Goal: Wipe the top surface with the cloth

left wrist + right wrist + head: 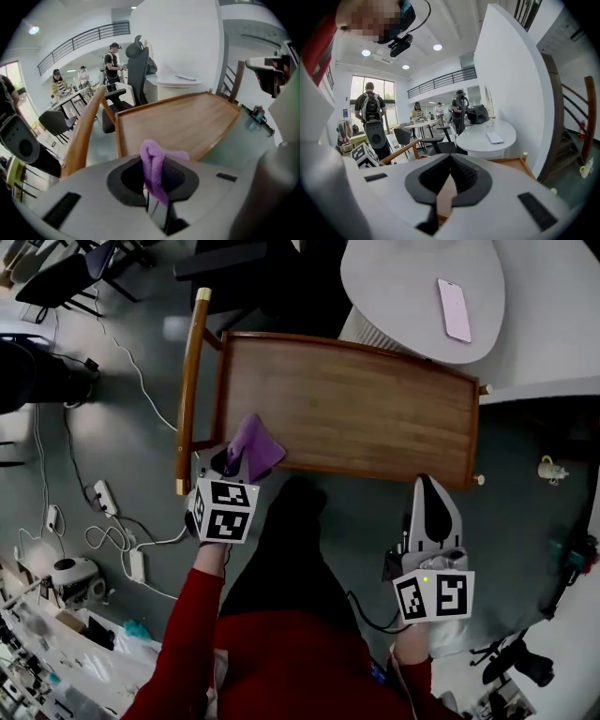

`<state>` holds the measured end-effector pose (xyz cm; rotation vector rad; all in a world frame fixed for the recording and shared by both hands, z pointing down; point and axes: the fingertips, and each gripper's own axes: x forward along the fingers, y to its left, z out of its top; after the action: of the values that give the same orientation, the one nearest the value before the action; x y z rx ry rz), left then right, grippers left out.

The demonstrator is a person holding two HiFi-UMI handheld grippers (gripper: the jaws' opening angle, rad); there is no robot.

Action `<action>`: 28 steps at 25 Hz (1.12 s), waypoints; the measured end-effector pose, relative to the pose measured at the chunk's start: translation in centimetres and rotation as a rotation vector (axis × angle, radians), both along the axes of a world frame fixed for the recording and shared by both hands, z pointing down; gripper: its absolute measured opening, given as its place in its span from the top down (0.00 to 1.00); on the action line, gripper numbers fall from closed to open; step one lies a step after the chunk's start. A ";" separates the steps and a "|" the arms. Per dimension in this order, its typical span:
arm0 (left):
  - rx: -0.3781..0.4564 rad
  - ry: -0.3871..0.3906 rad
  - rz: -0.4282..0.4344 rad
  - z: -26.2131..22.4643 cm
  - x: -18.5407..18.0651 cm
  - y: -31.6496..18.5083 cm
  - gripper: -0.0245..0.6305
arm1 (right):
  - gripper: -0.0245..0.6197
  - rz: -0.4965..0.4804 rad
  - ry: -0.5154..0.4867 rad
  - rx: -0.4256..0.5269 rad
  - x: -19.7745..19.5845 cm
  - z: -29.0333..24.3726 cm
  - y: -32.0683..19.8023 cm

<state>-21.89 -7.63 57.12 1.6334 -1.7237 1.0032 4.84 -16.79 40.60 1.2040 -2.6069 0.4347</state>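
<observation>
L gripper (234, 463) has its fingers clenched on the purple cloth (254, 443), pinched thru the middle w/ a fold sticking up past the tips. The cloth sits right at the near-left corner of the wooden bench (356, 409), just over the rim, beside the curved handle rail (192, 381). Nearly all the bare top lies ahead and to the right of those fingers; its long axis runs left-to-right. R gripper (429, 491) hangs off the near-right corner, fingers pressed together on nothing, clear of the wood. L is nearer, so the wipe looks like its job: sweep rightward along the length.
</observation>
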 end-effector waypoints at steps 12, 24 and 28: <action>0.030 -0.106 -0.074 -1.1 -0.8 0.8 0.88 | 0.94 -0.104 0.009 -0.020 -3.9 0.3 -1.7; 0.345 -0.119 0.144 -13.3 -0.5 -3.1 0.88 | 0.94 0.041 -0.022 0.142 -1.6 -3.1 -1.3; 0.598 -0.114 0.290 -21.0 2.4 -7.5 0.88 | 0.94 0.089 -0.058 0.216 -0.7 -5.4 -2.0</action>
<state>-19.50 -15.08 36.16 2.2891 -2.0324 0.7499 4.15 -18.81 35.18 1.3990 -2.7131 0.2103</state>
